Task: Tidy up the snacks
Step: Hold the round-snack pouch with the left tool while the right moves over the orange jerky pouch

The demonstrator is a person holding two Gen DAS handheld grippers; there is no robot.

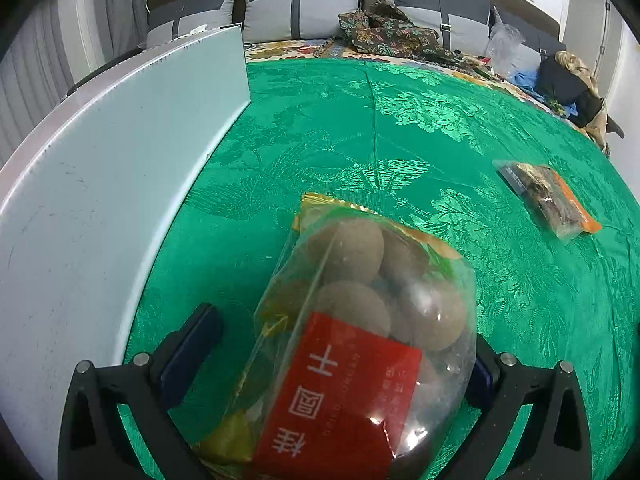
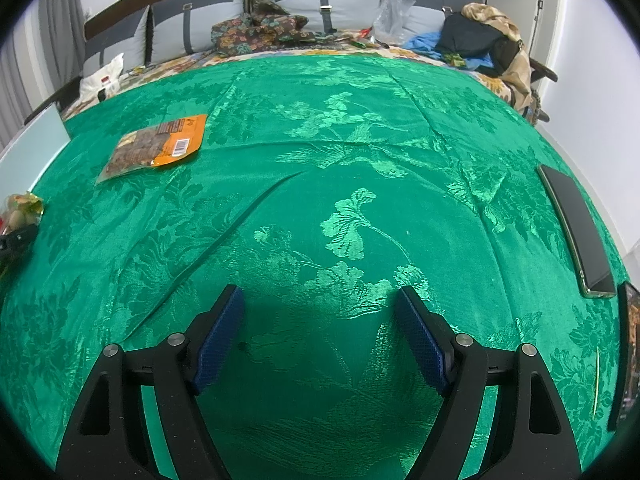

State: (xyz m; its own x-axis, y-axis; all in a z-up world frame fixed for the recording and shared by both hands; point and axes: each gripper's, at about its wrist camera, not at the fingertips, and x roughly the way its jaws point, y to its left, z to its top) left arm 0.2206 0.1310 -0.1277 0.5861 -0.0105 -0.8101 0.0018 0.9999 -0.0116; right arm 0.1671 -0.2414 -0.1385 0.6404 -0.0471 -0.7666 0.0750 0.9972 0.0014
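Left tongs [image 1: 340,364] stand wide around a clear bag of dried longans [image 1: 360,340], not clamping it; right tongs [image 2: 320,336] gape released above the green-clothed bench [image 2: 360,128], centre frame.

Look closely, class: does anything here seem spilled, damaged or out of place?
Nothing spilled or torn. The only oddity: a black smartphone lies at the green patterned tablecloth's right edge, far from the orange-edged snack packet.

Two snack packs: clear bag of brown balls [image 1: 360,312], orange-edged pack [image 2: 154,146]. One phone [image 2: 576,232]. One white board [image 1: 100,184].
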